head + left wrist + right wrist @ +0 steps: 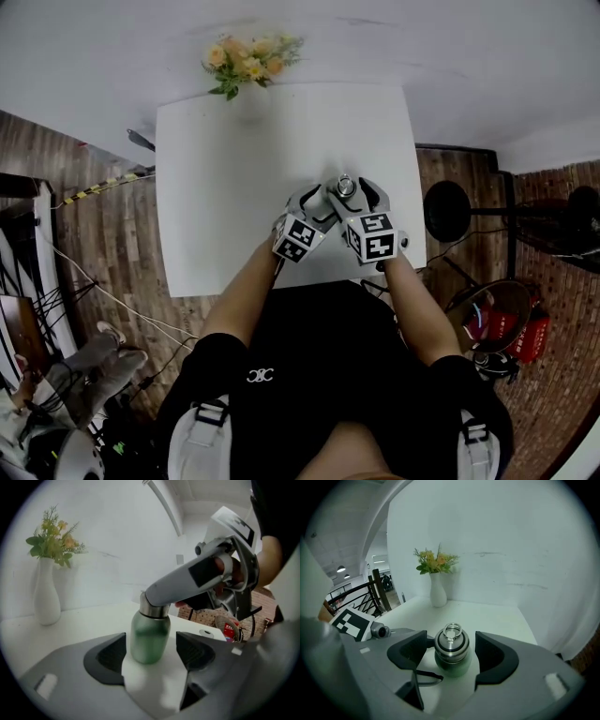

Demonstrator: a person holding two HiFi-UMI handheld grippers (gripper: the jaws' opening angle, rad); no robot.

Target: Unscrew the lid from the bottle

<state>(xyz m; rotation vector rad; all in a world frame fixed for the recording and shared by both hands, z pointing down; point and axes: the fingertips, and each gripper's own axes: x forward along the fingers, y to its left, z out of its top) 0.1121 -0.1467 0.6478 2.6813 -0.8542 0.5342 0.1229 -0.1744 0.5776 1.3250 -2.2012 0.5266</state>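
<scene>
The white table (225,197) filled most of the head view. At its far edge, against the wall, stood a white vase (46,597) of yellow and orange flowers (251,58). From above the vase was barely separable from the tabletop. My forearms and the two marker cubes covered the table's near edge, so from my head I saw only the top of the green bottle (149,637) as a small metal disc. It stood upright near the table's front right corner. My left gripper (152,653) was released. Its dark pads stood on either side of the bottle's green body, with a clear gap on the right. The left pad was so close that I could not tell whether it brushed the bottle. In that gripper's view my right gripper (451,656) lay across the bottle's top, so only the steel collar showed and the cap was hidden. My right gripper was released too. Its pads flanked the steel lid (452,644) without pressing on it, with the lid still seated on the bottle. A small wire ring (452,631) lay on top of the lid. A thin dark loop (426,677) lay by the bottle's foot, and I could not make out what it belonged to.
</scene>
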